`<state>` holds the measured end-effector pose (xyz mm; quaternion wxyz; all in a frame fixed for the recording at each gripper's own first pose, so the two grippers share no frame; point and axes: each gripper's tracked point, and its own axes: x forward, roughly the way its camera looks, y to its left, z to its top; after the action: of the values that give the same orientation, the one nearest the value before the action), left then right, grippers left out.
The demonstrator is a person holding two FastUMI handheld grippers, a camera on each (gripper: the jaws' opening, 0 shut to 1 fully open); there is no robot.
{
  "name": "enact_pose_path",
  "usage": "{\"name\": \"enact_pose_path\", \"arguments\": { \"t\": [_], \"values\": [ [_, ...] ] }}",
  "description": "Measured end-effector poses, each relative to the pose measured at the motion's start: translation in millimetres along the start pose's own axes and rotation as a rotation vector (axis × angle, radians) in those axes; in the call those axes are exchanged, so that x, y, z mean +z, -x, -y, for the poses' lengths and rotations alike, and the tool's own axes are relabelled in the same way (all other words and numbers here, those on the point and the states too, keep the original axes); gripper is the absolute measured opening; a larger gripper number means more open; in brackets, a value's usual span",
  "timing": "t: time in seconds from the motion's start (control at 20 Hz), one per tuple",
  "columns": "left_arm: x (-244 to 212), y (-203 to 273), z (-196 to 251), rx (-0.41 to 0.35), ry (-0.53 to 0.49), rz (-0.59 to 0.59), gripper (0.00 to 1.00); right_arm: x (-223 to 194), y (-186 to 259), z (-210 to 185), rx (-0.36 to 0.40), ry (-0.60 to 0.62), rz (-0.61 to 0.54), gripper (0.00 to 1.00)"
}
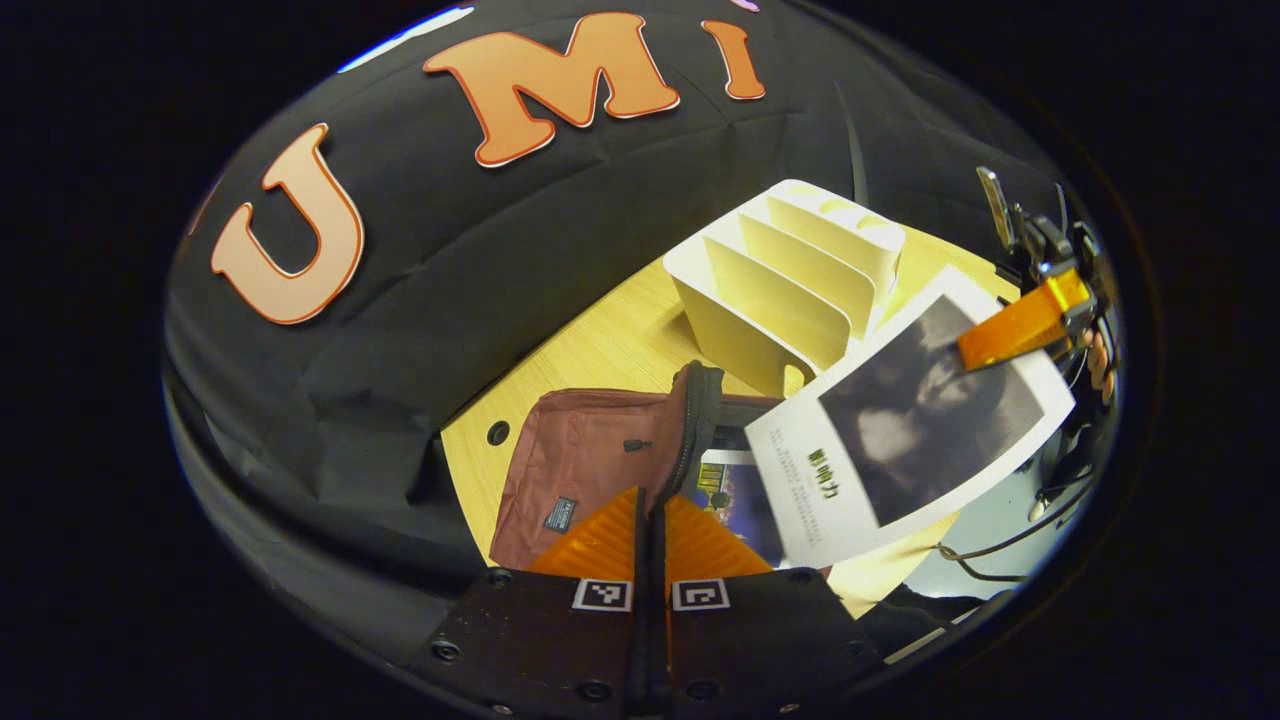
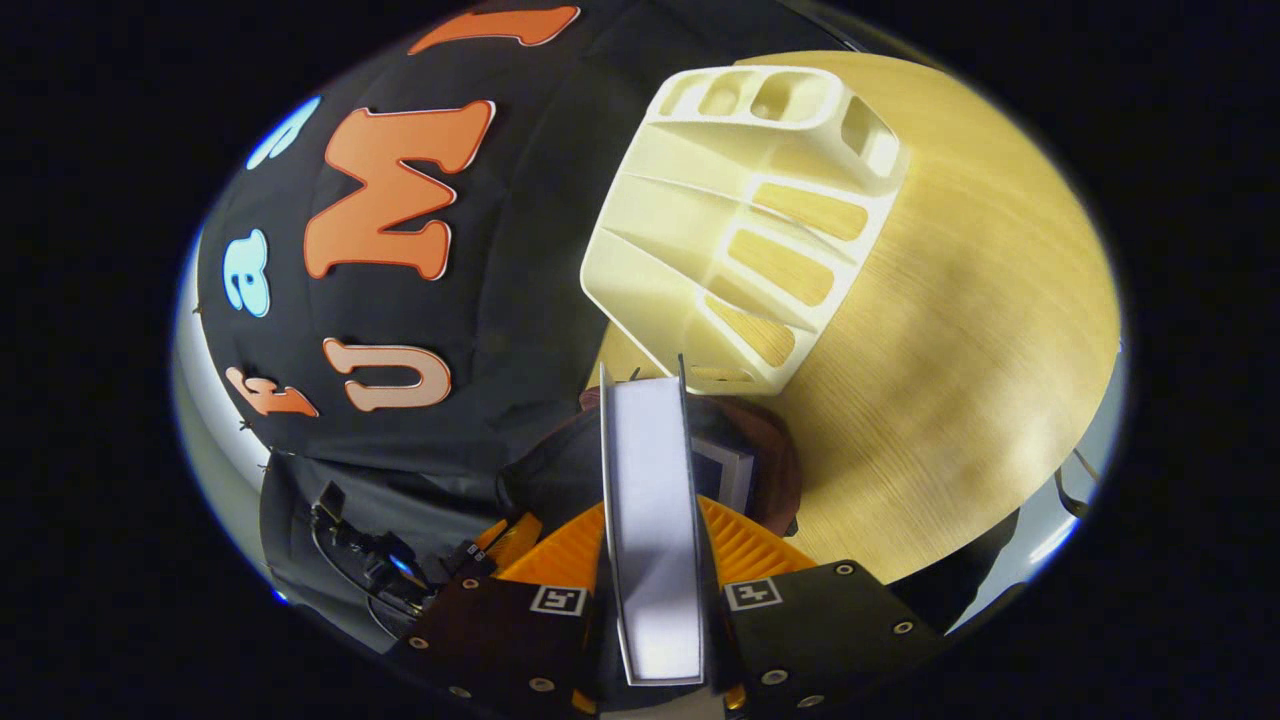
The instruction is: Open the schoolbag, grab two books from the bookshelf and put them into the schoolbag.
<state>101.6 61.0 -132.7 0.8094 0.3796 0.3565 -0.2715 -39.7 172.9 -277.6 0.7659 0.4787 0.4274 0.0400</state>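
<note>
Book (image 2: pixel 655 520) clamped edge-on in right hand-held gripper (image 2: pixel 655 575), spine pointing forward, left hand-held gripper (image 1: pixel 650 530) pinching schoolbag (image 1: pixel 590 460) flap

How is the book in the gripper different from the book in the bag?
The white book hangs in the air over the table, pinched by the right gripper; the other book already sits inside the open red schoolbag. The white book's whole cover shows, with a dark picture; the other book is mostly hidden, showing a bluish cover. The left gripper pinches the bag's zipper edge. Both books are out of the empty bookshelf.
</note>
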Motion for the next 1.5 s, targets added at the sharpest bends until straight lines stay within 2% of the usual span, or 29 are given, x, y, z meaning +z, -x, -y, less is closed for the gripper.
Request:
{"name": "enact_pose_path", "arguments": {
  "t": [0.2, 0.6, 0.85, 0.9, 0.95, 1.0, 1.15, 1.25, 1.35, 1.4, 1.5],
  "values": [
    [2.3, 4.2, 2.3, 0.006, -0.015, -0.002, 0.01, -16.1, -41.4, 0.2, 0.054, 0.035, 0.022, 0.35],
    [16.9, 9.2, 6.1, 0.025, -0.047, 0.008, 0.01, -39.4, -113.6, -13.4, 0.065, 0.005, 0.053, 0.35],
    [30.4, 9.1, 7.4, 0.042, -0.1, 0.032, 0.01, -32.9, -149.6, -27.6, 0.057, -0.017, 0.098, 0.35],
    [30.1, 7.7, 6.7, 0.043, -0.105, 0.032, 0.01, -30.2, -154.6, -29.6, 0.046, -0.024, 0.114, 0.24],
    [32.7, 6.5, 6.5, 0.044, -0.105, 0.033, 0.01, -27.4, -157.3, -27.3, 0.028, -0.02, 0.129, 0.24],
    [32.8, 6.5, 6.3, 0.044, -0.105, 0.032, 0.01, -27.1, -160.8, -24.8, 0.01, -0.013, 0.133, 0.35],
    [34.4, 2.5, 5.5, 0.035, -0.101, 0.033, 0.01, -36.4, -170.8, -9.4, -0.05, -0.008, 0.062, 0.37],
    [29.1, 0.5, 3.8, 0.028, -0.093, 0.025, 0.01, -45.4, -158.9, 0.9, -0.122, 0.052, 0.019, 0.49],
    [26.4, -2.1, 3.9, 0.02, -0.085, 0.023, 0.01, -48.1, -148.8, 14.2, -0.177, 0.092, -0.017, 0.71],
    [23.8, -2.3, 5.8, 0.013, -0.082, 0.022, 0.01, -49.9, -143.9, 24.0, -0.207, 0.115, -0.028, 0.95],
    [21.7, -4.3, 8.7, 0.003, -0.077, 0.019, 0.01, -47.0, -129.7, 36.3, -0.254, 0.148, -0.047, 0.98]
  ]
}}
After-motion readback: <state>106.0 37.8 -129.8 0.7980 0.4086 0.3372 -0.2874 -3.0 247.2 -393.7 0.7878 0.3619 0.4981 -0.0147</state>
